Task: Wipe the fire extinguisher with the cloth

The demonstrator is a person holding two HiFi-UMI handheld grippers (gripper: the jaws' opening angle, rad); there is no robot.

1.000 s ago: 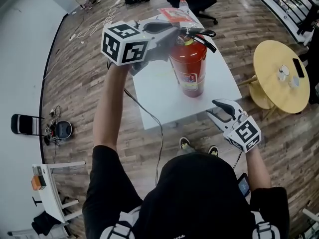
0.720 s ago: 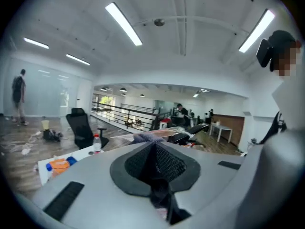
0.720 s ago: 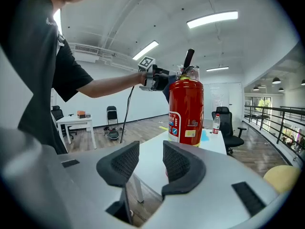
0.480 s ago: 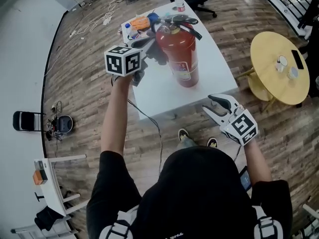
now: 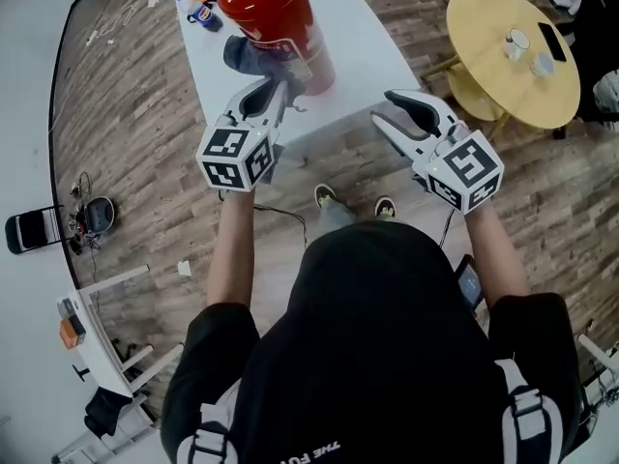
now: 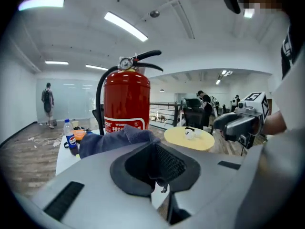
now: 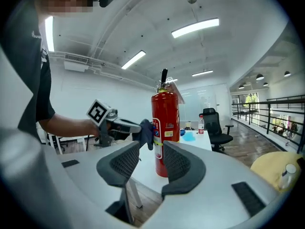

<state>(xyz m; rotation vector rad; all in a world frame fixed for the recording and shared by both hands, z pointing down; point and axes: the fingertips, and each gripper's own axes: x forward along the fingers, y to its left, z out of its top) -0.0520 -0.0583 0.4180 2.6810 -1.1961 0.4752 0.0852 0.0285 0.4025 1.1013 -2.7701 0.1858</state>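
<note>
Cloth: soft, limp; pinched in left gripper. Extinguisher: likely heavy, rigid, slick; steady near top. Right gripper: jaws apart, empty.

white table ahead | round yellow table off right, small items on it | cola bottle at far end | office chair beyond

The fire extinguisher is red, the cloth blue-grey, the table white, the floor brown-planked.
</note>
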